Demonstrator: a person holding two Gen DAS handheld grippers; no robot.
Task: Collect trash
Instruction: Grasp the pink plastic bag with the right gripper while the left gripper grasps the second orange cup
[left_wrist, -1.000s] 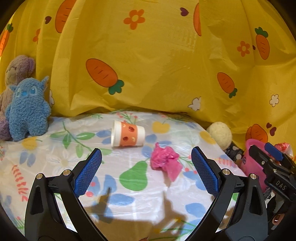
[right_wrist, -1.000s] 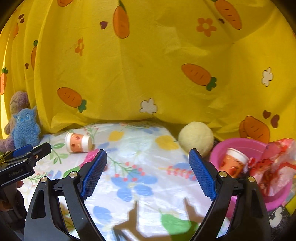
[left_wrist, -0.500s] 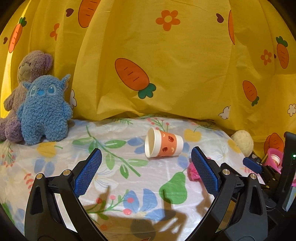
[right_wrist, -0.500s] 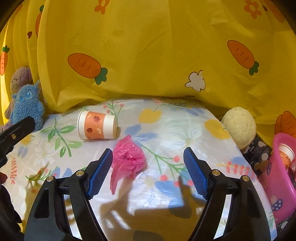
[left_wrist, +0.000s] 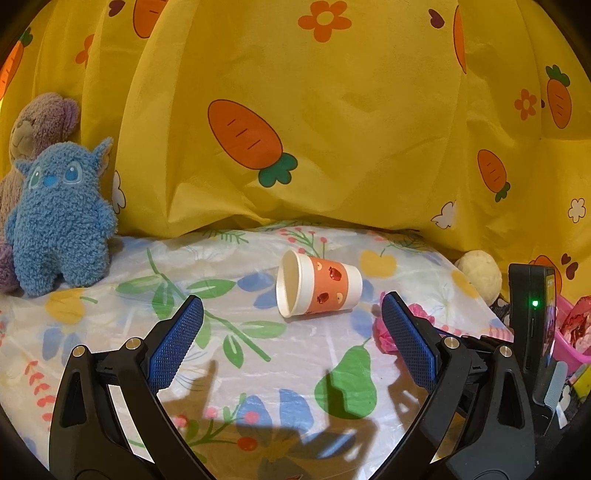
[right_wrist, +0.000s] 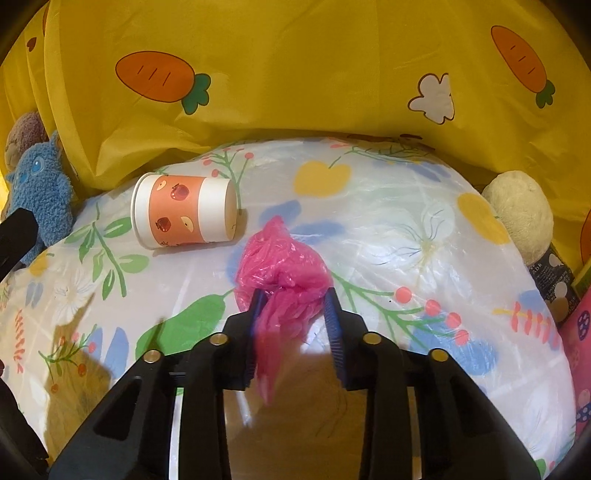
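A crumpled pink plastic bag (right_wrist: 284, 266) lies on the flowered cloth (right_wrist: 406, 258). My right gripper (right_wrist: 294, 299) straddles its near end. The jaws are closing and both blue pads press into the plastic. An orange-and-white paper cup (right_wrist: 184, 210) lies on its side just left of the bag. In the left wrist view the same cup (left_wrist: 321, 291) lies a little beyond my left gripper (left_wrist: 291, 325), which stands open and holds nothing. Its right finger hides most of the pink bag (left_wrist: 380, 334).
A yellow carrot-print curtain (left_wrist: 332, 147) closes off the back. A blue plush (left_wrist: 59, 229) and a brown one (left_wrist: 40, 122) sit at the far left. At the right edge are a cream ball (right_wrist: 517, 214) and a pink bin (left_wrist: 569, 343) holding wrappers.
My right gripper dropped toward the pink bag and its wide jaws narrowed onto it. The left gripper slid sideways, so the cup now lies between its fingers' lines; it stayed open.
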